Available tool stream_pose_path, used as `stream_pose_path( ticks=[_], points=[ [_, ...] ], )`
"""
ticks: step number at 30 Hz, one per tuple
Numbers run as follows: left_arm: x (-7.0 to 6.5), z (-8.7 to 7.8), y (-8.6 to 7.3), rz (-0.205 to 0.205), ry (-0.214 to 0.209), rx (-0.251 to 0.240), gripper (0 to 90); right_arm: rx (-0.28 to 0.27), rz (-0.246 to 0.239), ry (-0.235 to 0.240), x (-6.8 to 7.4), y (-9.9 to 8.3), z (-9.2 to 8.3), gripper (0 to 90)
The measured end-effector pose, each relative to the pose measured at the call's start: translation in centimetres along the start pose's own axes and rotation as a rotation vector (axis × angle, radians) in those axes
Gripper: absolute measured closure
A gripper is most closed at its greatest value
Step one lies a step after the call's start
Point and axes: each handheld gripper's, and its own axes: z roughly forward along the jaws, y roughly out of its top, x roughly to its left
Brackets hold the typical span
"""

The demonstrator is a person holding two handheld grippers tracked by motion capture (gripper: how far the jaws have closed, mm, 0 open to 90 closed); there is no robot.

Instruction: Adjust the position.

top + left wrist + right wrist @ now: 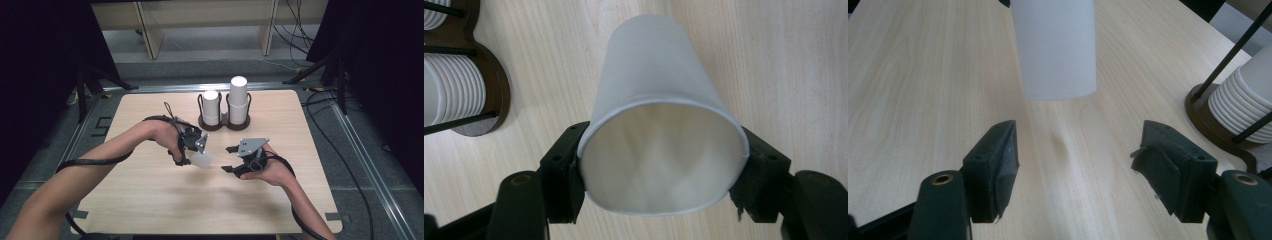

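While the left tool (194,154) grips a single frosted cup (202,160) at its rim, with one jaw pressed against each side of the open mouth, the cup hangs above the table (150,200), base pointing away from the tool and down toward the wood. Seen in the left gripper view, the cup (659,125) is empty, and its rim is squeezed slightly out of round by the grip. The right tool (231,159) faces the cup from just beside it, jaws spread and empty, with the cup's base (1055,50) ahead of them and not yet between them. At the far edge of the table stands a dark two-post holder (223,124) carrying two stacks of white cups, mouths down: a shorter stack (211,107) and a taller stack (238,100). Judged from this arrangement, one cup has been separated from the supply and is held free in the air; it has not been set on the table or passed across. The work left appears to be either a handover to the right tool or placement of the cup, and the frames do not settle which. Nothing is visible inside any cup; the stacked cups nest closely, with only their rims showing as rings.
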Motion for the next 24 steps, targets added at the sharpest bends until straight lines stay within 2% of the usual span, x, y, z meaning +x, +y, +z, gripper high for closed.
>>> stream_pose_path(
  ticks=[1,2,6,12,13,15,16,17,24],
  points=[
    [0.0,0.0,0.0,0.002,-0.001,0.004,33.1,0.000,-0.024,-0.003,-0.1,0.2,0.1,33.0],
    [0.0,0.0,0.1,0.005,-0.006,0.007,33.0,0.005,0.000,0.006,0.1,0.2,0.1,33.3],
    [-0.1,0.1,0.3,0.007,-0.014,0.014,33.1,0.007,-0.014,0.006,0.0,0.4,0.4,32.3],
    [0.1,0.1,0.5,0.007,-0.020,0.025,33.1,0.003,0.000,0.006,0.0,0.5,0.5,31.9],
    [0.1,0.0,0.5,0.005,-0.021,0.028,33.1,-0.004,-0.016,0.001,0.0,0.5,0.5,31.9],
    [0.2,0.1,0.5,0.009,-0.022,0.035,33.0,-0.005,-0.014,-0.004,0.0,0.6,0.5,31.9],
    [0.2,0.1,0.6,0.011,-0.021,0.036,33.1,-0.010,-0.031,-0.005,-0.1,0.6,0.5,31.9],
    [0.2,0.1,0.6,0.013,-0.021,0.037,33.1,-0.005,-0.006,0.003,0.1,0.6,0.6,31.8],
    [0.3,0.3,1.0,0.024,-0.026,0.036,33.1,-0.017,-0.016,0.010,0.1,1.1,1.1,31.3]
  ],
)
